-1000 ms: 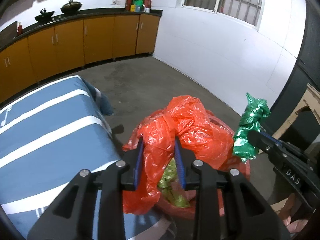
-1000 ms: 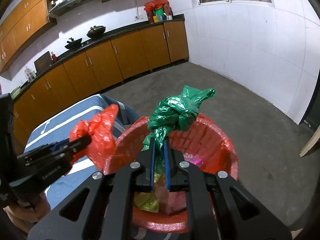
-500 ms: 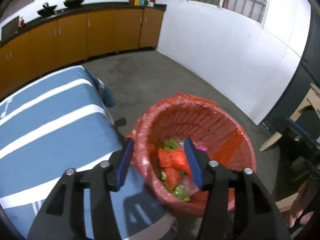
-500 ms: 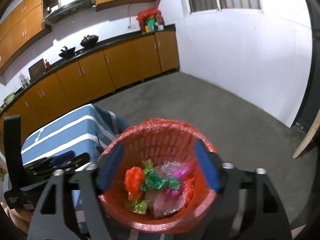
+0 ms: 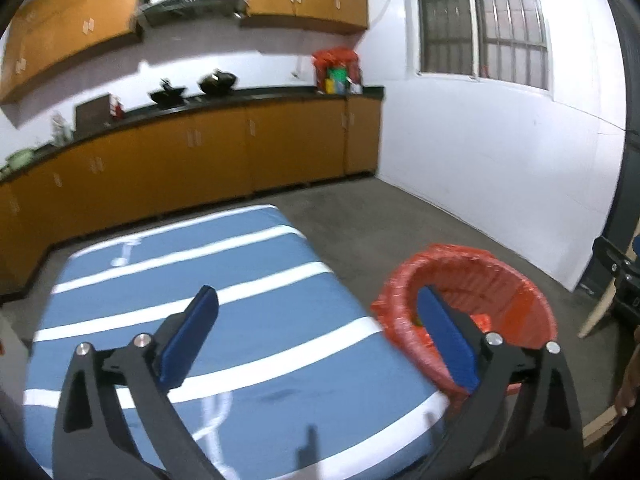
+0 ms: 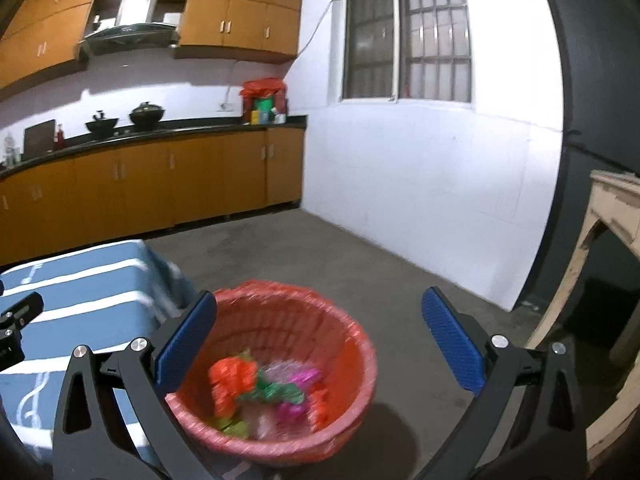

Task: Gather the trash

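Observation:
A red basket (image 6: 352, 344) lined with red plastic stands on the floor beside the table; it also shows in the left wrist view (image 5: 516, 280). Inside lie an orange-red bag (image 6: 232, 380), a green bag (image 6: 276, 392) and pink and clear wrappers (image 6: 298, 378). My left gripper (image 5: 318, 334) is open and empty, above the blue striped table (image 5: 240, 320), left of the basket. My right gripper (image 6: 320, 340) is open and empty, above the basket.
Orange kitchen cabinets (image 6: 160, 180) with a black counter run along the far wall. A white wall (image 6: 420, 200) with a barred window stands to the right. A pale wooden frame (image 6: 608, 248) stands at the right edge. Grey concrete floor (image 6: 340, 260) lies beyond the basket.
Both grippers let go of their bags, the orange-red and the green one, which now lie in the basket. Both opened wide, rose and pulled back; the left swung over the table.

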Motion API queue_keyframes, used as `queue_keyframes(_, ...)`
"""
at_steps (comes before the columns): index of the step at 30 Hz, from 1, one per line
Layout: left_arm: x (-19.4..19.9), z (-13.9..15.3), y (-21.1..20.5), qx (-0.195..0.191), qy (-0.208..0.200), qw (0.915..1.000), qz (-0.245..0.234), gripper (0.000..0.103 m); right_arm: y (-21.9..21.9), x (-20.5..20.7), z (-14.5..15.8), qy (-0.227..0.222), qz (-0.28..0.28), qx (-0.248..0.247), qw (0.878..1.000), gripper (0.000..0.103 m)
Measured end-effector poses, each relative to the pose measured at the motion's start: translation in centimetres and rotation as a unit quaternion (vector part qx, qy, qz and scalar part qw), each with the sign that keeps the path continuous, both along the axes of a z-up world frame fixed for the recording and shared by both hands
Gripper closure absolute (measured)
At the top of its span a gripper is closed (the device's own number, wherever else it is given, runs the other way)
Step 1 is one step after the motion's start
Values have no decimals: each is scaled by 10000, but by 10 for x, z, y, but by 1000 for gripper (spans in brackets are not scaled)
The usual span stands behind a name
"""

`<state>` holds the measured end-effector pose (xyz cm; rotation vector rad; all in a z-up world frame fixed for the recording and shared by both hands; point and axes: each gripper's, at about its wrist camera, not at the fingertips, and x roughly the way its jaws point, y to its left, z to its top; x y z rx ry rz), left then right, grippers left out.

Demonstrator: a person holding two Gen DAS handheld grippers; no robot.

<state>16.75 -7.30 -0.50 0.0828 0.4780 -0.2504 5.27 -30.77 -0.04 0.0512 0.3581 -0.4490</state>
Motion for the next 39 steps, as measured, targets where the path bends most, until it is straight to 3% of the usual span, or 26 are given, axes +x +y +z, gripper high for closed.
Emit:
queue_keyframes(14,-74,2,74,-145,-28,9959,888,4,50,-36,-6,53,606,259,9978,2)
queue_keyframes(24,-114,6,87,-120,-241,9941,1051,4,75,-60,-4,48,912,259,9955,2)
queue_keyframes(39,-142,7,90,-193,-304,9930,1123,4,89,-81,-9,55,987,266,9947,2)
